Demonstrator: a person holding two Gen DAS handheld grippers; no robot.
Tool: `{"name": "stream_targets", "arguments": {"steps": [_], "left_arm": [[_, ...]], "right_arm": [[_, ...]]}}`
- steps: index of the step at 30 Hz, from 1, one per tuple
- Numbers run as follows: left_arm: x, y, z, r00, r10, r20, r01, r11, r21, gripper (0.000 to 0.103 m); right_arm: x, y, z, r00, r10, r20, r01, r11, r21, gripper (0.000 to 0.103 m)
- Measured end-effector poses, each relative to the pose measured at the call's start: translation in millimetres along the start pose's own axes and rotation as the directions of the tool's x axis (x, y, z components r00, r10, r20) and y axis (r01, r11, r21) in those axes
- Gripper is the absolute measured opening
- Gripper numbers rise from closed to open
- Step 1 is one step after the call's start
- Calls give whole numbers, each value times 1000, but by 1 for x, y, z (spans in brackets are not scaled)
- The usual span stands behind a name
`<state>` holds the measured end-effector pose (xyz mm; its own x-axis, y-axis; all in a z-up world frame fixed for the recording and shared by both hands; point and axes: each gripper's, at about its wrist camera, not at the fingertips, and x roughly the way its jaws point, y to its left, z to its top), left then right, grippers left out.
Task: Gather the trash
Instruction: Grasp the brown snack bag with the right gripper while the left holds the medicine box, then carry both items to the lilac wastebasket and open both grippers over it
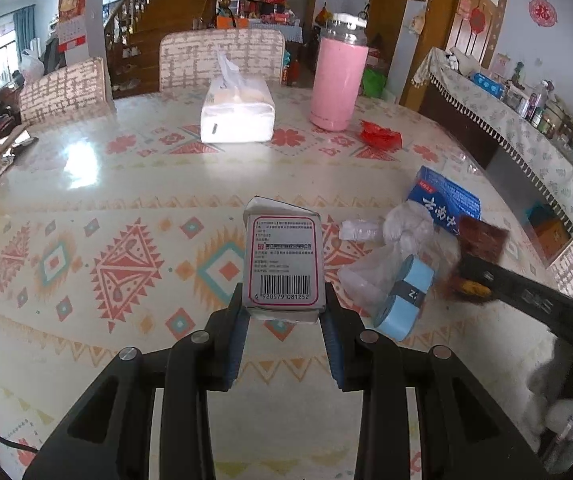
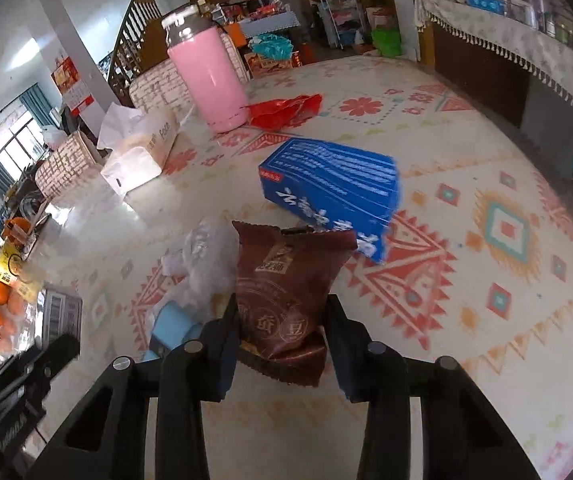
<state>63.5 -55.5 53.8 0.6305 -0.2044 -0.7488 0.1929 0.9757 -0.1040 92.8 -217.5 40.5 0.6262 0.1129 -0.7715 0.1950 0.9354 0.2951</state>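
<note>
My left gripper (image 1: 284,312) is shut on a small white carton (image 1: 284,264) with a barcode and red border, held above the patterned table. My right gripper (image 2: 280,312) is shut on a brown snack wrapper (image 2: 286,292); the same wrapper shows at the right of the left wrist view (image 1: 480,240). A blue box with white lettering (image 2: 334,188) lies on the table just beyond it. Clear crumpled plastic (image 2: 210,256) and a light blue roll (image 1: 404,292) lie between the grippers. A red crumpled wrapper (image 2: 282,110) lies beside the pink bottle.
A pink bottle (image 1: 336,80) and a white tissue pack (image 1: 238,114) stand on the far side of the table (image 1: 86,184). Patterned chairs (image 1: 222,56) stand behind it. Oranges and packets (image 2: 2,304) sit at the left edge. A covered sideboard (image 1: 518,120) runs along the right.
</note>
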Motion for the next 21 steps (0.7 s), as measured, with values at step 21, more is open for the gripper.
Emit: {"name": "stream_targets", "arguments": {"steps": [21], "left_arm": [[-49,-45,-6,990,31,140,-46,994,104,33]], "right_arm": [[-155,-85,-96,993,-17,116,12,999,48,43]]}}
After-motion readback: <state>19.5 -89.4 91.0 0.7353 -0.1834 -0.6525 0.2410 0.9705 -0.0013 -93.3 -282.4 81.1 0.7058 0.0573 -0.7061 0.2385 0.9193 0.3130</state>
